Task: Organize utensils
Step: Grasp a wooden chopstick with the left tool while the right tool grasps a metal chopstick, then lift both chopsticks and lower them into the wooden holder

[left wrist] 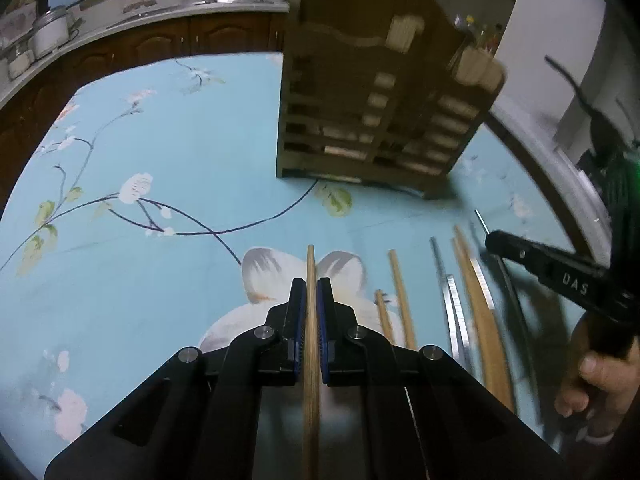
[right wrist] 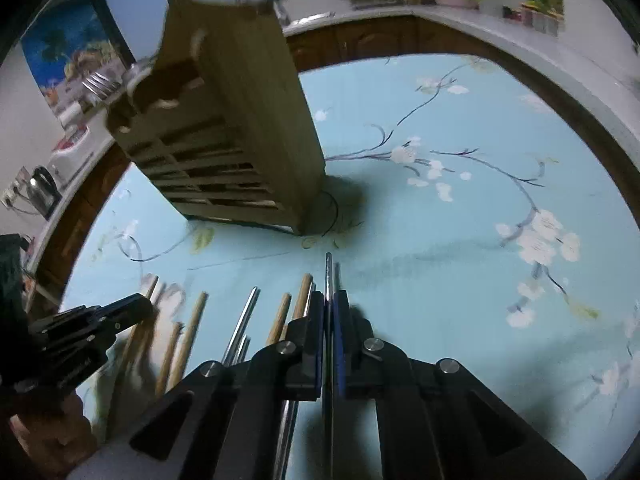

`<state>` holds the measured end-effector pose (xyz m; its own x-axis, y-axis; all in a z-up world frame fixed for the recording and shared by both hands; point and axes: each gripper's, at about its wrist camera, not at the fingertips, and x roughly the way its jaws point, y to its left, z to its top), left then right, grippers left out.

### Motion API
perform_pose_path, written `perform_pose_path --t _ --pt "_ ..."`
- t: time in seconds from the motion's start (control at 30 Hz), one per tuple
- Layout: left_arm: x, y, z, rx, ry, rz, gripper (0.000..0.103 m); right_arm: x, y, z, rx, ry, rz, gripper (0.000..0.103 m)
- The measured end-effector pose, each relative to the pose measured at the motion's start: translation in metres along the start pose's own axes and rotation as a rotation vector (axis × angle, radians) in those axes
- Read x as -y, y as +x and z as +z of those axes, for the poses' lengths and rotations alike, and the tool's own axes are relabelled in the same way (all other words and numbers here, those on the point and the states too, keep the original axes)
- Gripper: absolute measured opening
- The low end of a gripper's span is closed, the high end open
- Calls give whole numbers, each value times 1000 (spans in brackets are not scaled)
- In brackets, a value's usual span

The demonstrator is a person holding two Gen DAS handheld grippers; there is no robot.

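Observation:
My left gripper (left wrist: 311,292) is shut on a wooden chopstick (left wrist: 310,380) that runs straight out between its blue pads. My right gripper (right wrist: 329,300) is shut on a thin metal chopstick (right wrist: 328,276) whose tip pokes past the pads. Several wooden chopsticks (left wrist: 402,300) and metal chopsticks (left wrist: 454,312) lie side by side on the blue floral tablecloth (left wrist: 180,152), between the two grippers. The slatted wooden utensil holder (left wrist: 372,92) stands upright farther back. In the left wrist view the right gripper (left wrist: 494,242) reaches in from the right; in the right wrist view the left gripper (right wrist: 146,306) shows at the left.
A dark wooden cabinet run with a grey counter (left wrist: 140,20) curves behind the table, carrying pots and jars. A kettle (right wrist: 40,190) stands on the counter at the left of the right wrist view. A hand (left wrist: 596,388) grips the right tool's handle.

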<state>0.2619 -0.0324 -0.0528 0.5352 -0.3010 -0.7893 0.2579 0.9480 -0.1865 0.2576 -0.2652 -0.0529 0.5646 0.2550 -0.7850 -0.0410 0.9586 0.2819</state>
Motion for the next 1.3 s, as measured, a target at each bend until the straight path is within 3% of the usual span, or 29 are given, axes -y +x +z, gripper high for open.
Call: perform_pose_path --t 0.27,0.67,0.97,1.3 --pt "0 -81 9 151 -47 -101 5 -6 -77 -7 145 -5 81 5" --pt "3 -154 20 307 -45 -138 5 -26 -166 13 381 -40 131 5" --pt "2 -167 28 353 -49 -136 5 -36 -172 21 462 -42 162 5" --pt "1 -180 68 423 -62 -165 5 -38 -162 49 598 -17 195 5"
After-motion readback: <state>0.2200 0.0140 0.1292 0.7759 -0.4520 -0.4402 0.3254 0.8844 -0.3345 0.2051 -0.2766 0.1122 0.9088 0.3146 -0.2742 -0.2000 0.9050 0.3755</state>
